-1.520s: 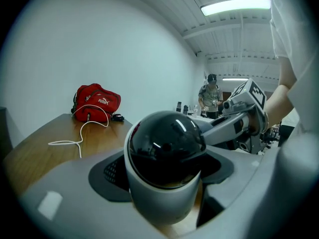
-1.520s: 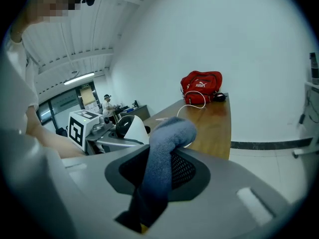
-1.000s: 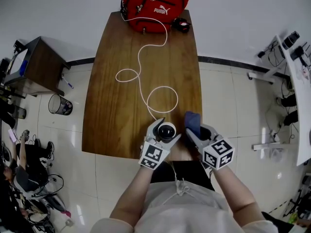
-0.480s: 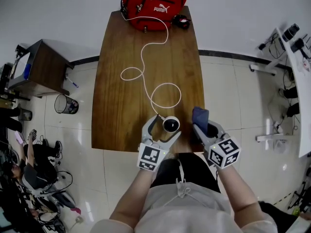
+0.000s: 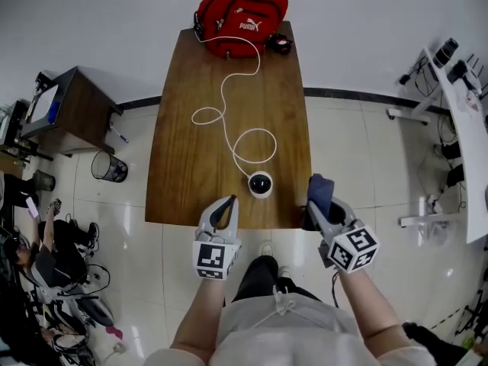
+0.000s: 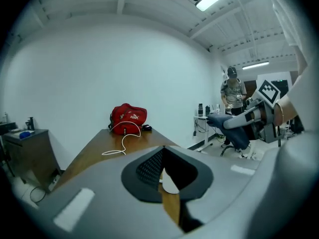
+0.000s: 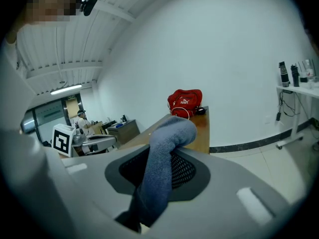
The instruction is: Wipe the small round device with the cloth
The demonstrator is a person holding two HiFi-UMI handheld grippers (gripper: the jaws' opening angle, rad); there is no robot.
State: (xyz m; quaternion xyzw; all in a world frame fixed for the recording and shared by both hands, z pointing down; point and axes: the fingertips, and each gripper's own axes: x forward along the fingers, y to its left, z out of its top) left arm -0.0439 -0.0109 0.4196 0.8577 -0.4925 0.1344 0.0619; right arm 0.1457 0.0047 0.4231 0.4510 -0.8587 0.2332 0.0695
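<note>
Device (image 5: pixel 260 184) on table (image 5: pixel 191 166), face up, between tools, untouched. Left tool (image 5: pixel 224 206) just closed, empty; right tool (image 5: pixel 322 207) clamps cloth (image 5: pixel 320 187), lengthwise forward.

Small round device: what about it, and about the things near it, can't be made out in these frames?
- Head view: the small round device is too small to tell whether it is clean.
- Left gripper view: the shut left gripper hides all but a white sliver, likely the device.
- Right gripper view: the device does not show; the cloth clamped in the right gripper blocks the near table.
- Head view: the black object beside the red bag is too small to identify.
</note>
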